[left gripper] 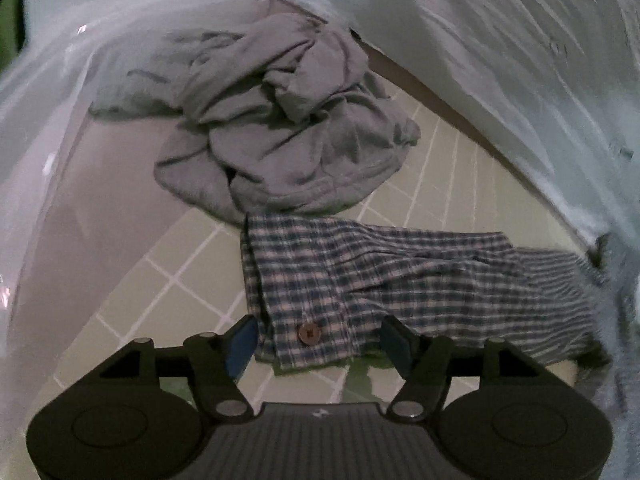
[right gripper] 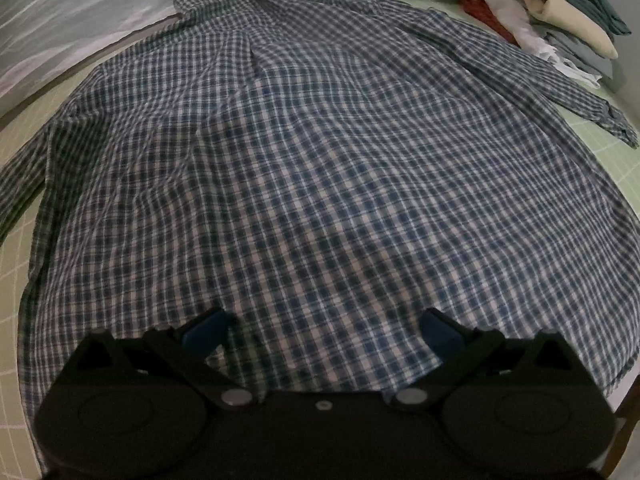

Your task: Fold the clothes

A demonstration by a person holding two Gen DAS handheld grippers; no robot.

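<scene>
A blue-and-white checked shirt [right gripper: 320, 160] lies spread flat, back up, on a green grid mat [right gripper: 612, 152], with its collar at the far end. My right gripper [right gripper: 322, 330] stands open over the shirt's near hem, and the fabric below it is not pinched. In the left wrist view the shirt's sleeve [left gripper: 400, 272] stretches across the mat [left gripper: 168, 292], its cuff and brown button [left gripper: 309, 335] nearest me. My left gripper [left gripper: 320, 346] is open, with the cuff lying between its blue pads [left gripper: 240, 346]; the pads do not press on it.
A crumpled grey garment [left gripper: 288, 128] lies beyond the sleeve, partly on the mat. Clear plastic sheeting [left gripper: 60, 100] hangs at the left and pale fabric [left gripper: 520, 60] at the right. A stack of folded clothes [right gripper: 560, 12] sits at the far right of the mat.
</scene>
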